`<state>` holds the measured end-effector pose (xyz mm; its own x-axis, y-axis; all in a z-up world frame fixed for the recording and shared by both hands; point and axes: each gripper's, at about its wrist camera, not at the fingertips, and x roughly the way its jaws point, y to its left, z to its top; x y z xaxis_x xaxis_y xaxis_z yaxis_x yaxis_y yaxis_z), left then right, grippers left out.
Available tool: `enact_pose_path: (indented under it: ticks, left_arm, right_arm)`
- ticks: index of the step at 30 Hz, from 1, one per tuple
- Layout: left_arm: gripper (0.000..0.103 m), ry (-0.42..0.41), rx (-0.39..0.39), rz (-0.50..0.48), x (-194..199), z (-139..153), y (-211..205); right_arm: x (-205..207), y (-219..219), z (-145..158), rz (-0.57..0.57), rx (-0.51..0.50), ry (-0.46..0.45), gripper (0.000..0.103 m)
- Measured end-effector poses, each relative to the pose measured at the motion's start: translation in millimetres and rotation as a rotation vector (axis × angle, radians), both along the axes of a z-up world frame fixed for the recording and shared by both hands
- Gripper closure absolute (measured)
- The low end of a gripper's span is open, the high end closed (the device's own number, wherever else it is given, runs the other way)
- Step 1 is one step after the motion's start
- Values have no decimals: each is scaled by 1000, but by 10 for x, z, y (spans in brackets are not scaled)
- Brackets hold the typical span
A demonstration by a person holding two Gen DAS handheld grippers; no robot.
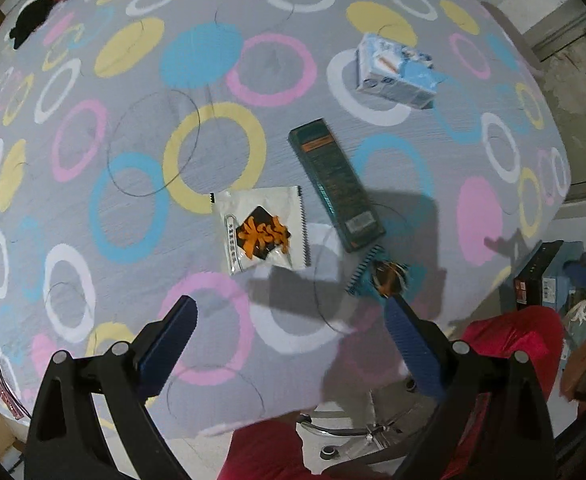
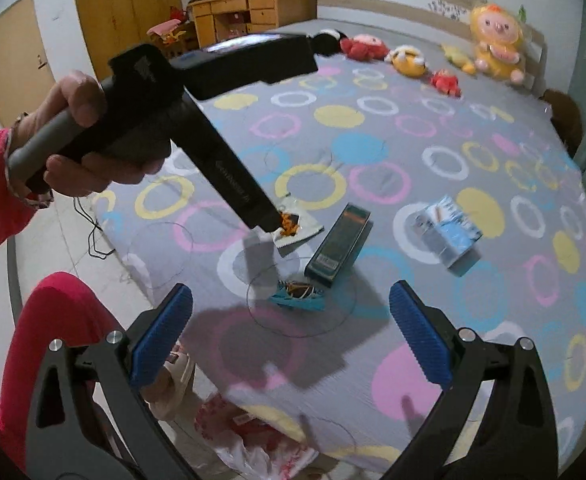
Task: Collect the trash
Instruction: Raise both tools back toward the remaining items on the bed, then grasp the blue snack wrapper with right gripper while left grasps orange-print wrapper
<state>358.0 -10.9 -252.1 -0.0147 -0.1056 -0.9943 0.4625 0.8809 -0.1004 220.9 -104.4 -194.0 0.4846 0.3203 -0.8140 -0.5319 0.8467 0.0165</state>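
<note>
Trash lies on a bed with a ring-patterned sheet [image 1: 133, 128]. A white packet with orange print [image 1: 263, 232] lies flat, and a dark teal box [image 1: 335, 184] is just right of it. A small teal wrapper [image 1: 381, 276] rests below the box. Further off lies a blue-and-white pack [image 1: 397, 68]. My left gripper [image 1: 289, 306] hovers open above the sheet, short of the white packet, holding nothing. My right gripper [image 2: 291, 290] is open too, framing the teal wrapper [image 2: 297, 296] from a distance. The box [image 2: 339, 242] and the white packet [image 2: 297, 232] lie beyond it.
A hand [image 2: 81, 136] in a red sleeve holds the left tool's black body [image 2: 213, 152] over the packet. A red-and-white plastic bag [image 2: 253, 436] sits on the floor by the bed's near edge. Plush toys [image 2: 493, 40] line the far end.
</note>
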Motion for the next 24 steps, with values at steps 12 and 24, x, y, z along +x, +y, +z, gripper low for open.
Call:
enact_pose_path:
  ticks: [12, 24]
  left_arm:
    - [11, 76, 12, 28, 328, -674, -17]
    - [11, 107, -20, 52, 464, -930, 37]
  right_arm:
    - [302, 31, -767, -76, 56, 56, 7]
    - [468, 102, -1173, -100, 12, 74, 26]
